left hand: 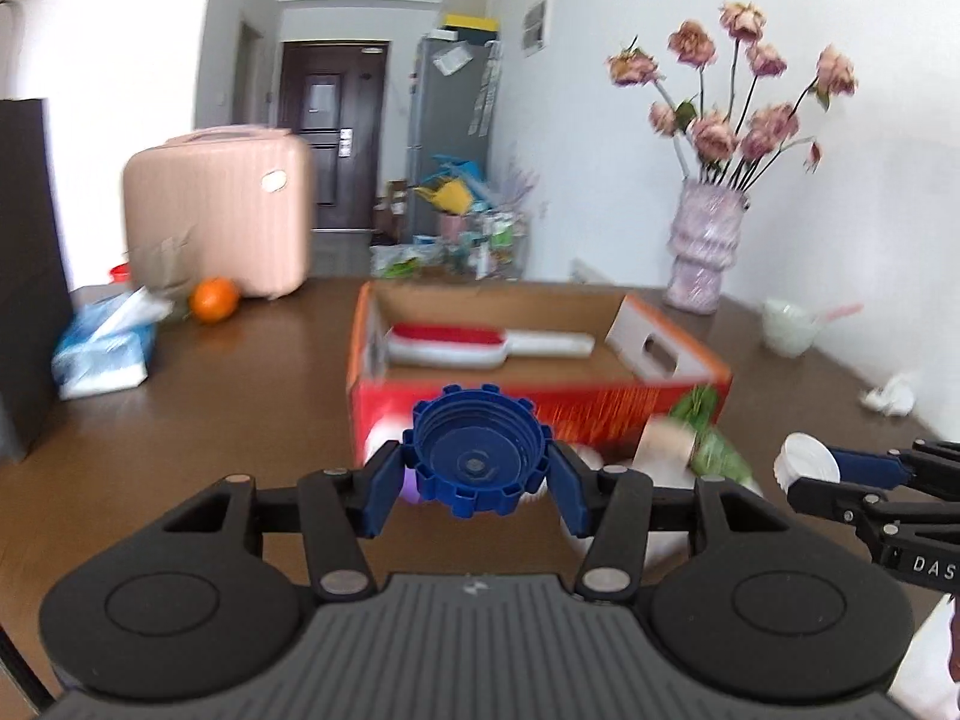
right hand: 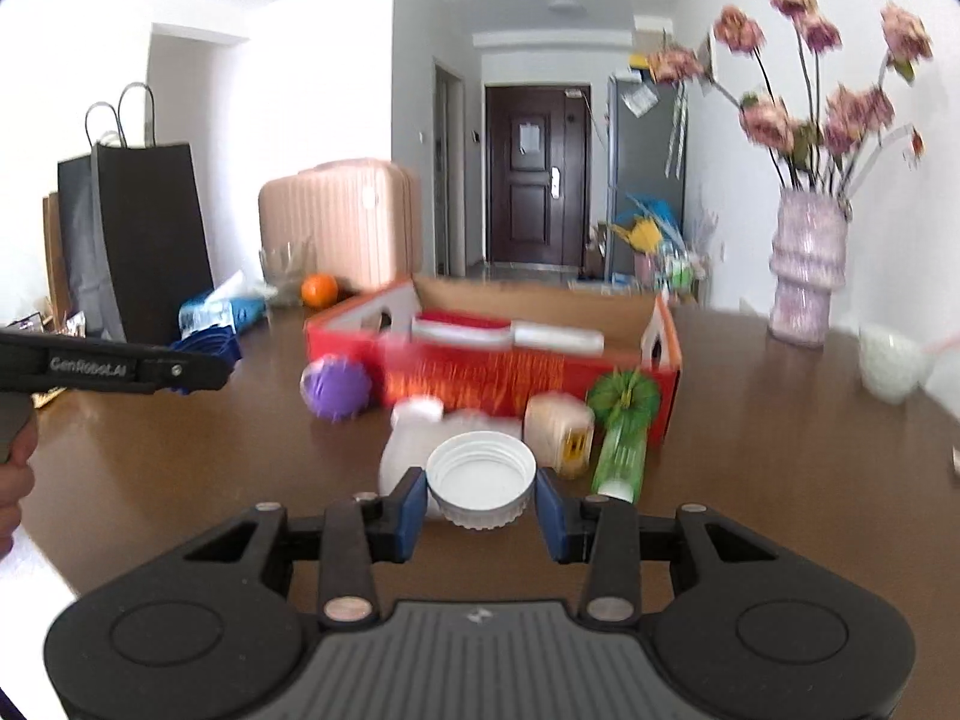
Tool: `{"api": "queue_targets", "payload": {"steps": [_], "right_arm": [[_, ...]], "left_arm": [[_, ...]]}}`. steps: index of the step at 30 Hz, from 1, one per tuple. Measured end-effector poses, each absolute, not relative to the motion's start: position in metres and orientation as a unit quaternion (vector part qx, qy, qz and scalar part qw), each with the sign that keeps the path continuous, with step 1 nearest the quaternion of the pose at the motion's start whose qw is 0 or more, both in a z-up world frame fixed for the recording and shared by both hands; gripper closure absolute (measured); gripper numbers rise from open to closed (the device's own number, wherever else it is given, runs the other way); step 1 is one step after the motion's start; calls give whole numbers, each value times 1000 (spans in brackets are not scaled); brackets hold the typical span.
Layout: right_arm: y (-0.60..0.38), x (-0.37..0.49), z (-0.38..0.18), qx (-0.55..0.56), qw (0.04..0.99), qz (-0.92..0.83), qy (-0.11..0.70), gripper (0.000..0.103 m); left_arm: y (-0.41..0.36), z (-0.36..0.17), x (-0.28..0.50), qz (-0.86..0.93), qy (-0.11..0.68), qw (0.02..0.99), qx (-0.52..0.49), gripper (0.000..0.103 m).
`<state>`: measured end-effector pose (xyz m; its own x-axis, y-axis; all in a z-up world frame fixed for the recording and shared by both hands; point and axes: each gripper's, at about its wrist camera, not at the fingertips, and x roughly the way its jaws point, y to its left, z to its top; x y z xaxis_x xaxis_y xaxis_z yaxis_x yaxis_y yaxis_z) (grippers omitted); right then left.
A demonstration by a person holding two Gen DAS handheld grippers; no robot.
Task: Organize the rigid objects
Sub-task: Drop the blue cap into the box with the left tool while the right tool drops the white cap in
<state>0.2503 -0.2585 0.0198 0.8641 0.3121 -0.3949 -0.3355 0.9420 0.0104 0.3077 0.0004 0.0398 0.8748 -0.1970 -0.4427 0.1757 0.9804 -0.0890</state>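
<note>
— What have you got in each hand?

— My left gripper is closed partway on a blue cap, ribbed and notched round its rim; both blue pads press its sides and its hollow side faces back at me. My right gripper is clamped the same way on a white cap, pads against its ridged wall, open side up.

— Where is the box?

— The red cardboard box sits on the brown table ahead of both sets of fingers, beyond the caps. A red-and-white brush lies inside it.

— And what is loose?

— Just past my right fingertips, between them and the box's front wall: a white bottle behind the cap, a cream jar ahead and to the right, a green bottle further right on its side, and a purple ball off to the left.

— Do the grippers see each other?

— Yes, my right one shows at the right edge of the left view, well apart from my left fingers.
</note>
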Motion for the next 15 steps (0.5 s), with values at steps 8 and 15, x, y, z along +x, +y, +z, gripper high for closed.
{"api": "queue_targets", "payload": {"steps": [8,15], "right_arm": [[-279,411,54,-20,954,173,244,65],[-275,571,33,-42,930,132,342,64]], "left_arm": [[-8,48,457,-111,293,949,-9,50],[-8,10,551,-107,350,931,13,50]]}}
